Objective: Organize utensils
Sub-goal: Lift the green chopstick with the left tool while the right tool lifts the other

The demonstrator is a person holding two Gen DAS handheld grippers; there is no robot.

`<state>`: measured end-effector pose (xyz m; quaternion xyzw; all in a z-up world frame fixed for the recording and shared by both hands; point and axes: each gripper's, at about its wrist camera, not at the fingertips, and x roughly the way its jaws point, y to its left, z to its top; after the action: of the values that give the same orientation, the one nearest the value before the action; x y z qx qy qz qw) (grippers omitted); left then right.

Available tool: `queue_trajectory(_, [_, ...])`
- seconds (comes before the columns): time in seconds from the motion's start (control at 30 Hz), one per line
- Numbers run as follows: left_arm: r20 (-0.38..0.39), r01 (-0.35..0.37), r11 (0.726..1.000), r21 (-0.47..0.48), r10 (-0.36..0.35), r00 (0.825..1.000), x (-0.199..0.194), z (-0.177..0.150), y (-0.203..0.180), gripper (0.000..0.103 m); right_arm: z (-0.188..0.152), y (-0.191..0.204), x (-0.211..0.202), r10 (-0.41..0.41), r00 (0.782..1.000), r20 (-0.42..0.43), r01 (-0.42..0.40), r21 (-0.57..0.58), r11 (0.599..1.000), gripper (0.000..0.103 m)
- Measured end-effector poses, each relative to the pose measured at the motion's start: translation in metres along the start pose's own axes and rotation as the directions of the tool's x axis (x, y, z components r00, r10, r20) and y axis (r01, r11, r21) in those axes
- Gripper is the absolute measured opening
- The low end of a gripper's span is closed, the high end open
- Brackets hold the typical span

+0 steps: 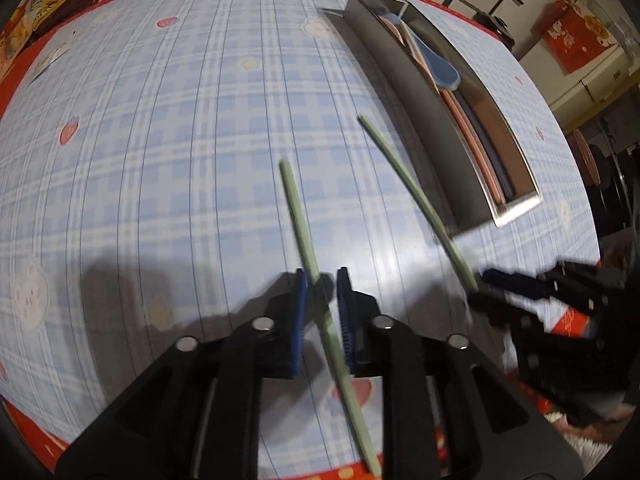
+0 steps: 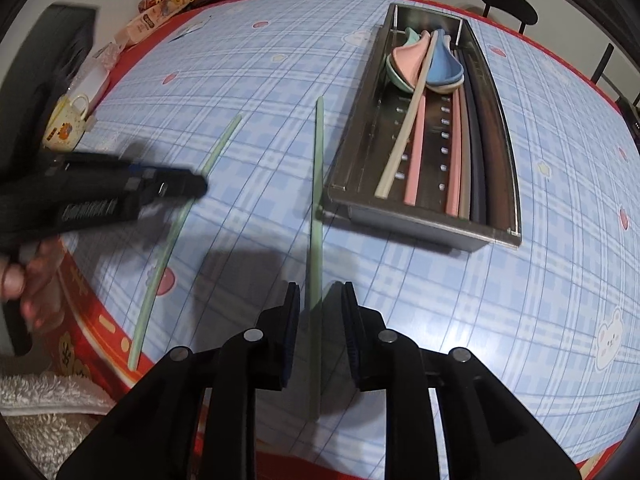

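Two pale green chopsticks are on the blue checked tablecloth. One green chopstick [image 1: 296, 208] [image 2: 168, 248] runs between the blue pads of my left gripper [image 1: 320, 276] [image 2: 202, 186]. A gap shows beside it, so the jaws stand slightly open. The other green chopstick [image 2: 318, 168] [image 1: 404, 176] passes between the pads of my right gripper [image 2: 320, 292] [image 1: 480, 284], also with gaps on both sides. The steel utensil tray [image 2: 420, 228] [image 1: 408, 92] lies just right of it. It holds pink, blue and green spoons [image 2: 444, 64] and several pink, beige and dark chopsticks.
A cartoon mug [image 2: 68, 124] and snack packets [image 2: 160, 12] sit at the table's far left. A person's hand [image 2: 28, 280] grips the left tool's handle. The red table border [image 2: 92, 320] runs near me, with white fluffy fabric [image 2: 40, 400] below it. A black chair [image 2: 508, 4] stands behind the table.
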<state>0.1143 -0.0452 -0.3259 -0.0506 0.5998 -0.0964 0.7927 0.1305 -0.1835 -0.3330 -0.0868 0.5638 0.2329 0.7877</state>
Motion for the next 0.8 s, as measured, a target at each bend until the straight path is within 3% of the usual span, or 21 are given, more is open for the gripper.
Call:
queue_trajectory(0.2, [-0.015, -0.030, 1.000, -0.007, 0.029, 0.999, -0.007, -0.030, -0.009, 0.022, 0.004, 0.006, 0.003, -0.018, 1.000, 0.022, 0.019, -0.028, 0.999, 0.022])
queue_trajectory(0.27, [-0.003, -0.053, 0.999, 0.009, 0.053, 0.999, -0.008, -0.036, -0.014, 0.022, 0.004, 0.008, 0.004, -0.026, 0.999, 0.029, 0.027, -0.041, 0.999, 0.016])
queue_trajectory(0.37, [0.006, -0.077, 0.996, 0.036, 0.077, 0.997, -0.008, -0.038, -0.017, 0.022, 0.004, 0.008, 0.004, -0.042, 0.998, 0.035, 0.044, -0.055, 0.998, 0.007])
queue_trajectory(0.57, [0.013, -0.122, 0.990, 0.074, 0.121, 0.993, -0.006, -0.039, -0.023, 0.023, -0.003, 0.009, 0.002, -0.018, 0.999, 0.040, 0.020, -0.059, 0.998, 0.007])
queue_trajectory(0.8, [0.033, -0.155, 0.975, 0.159, 0.152, 0.988, -0.003, -0.043, -0.039, 0.038, -0.015, 0.017, -0.001, -0.019, 0.998, 0.060, 0.023, -0.065, 0.998, 0.007])
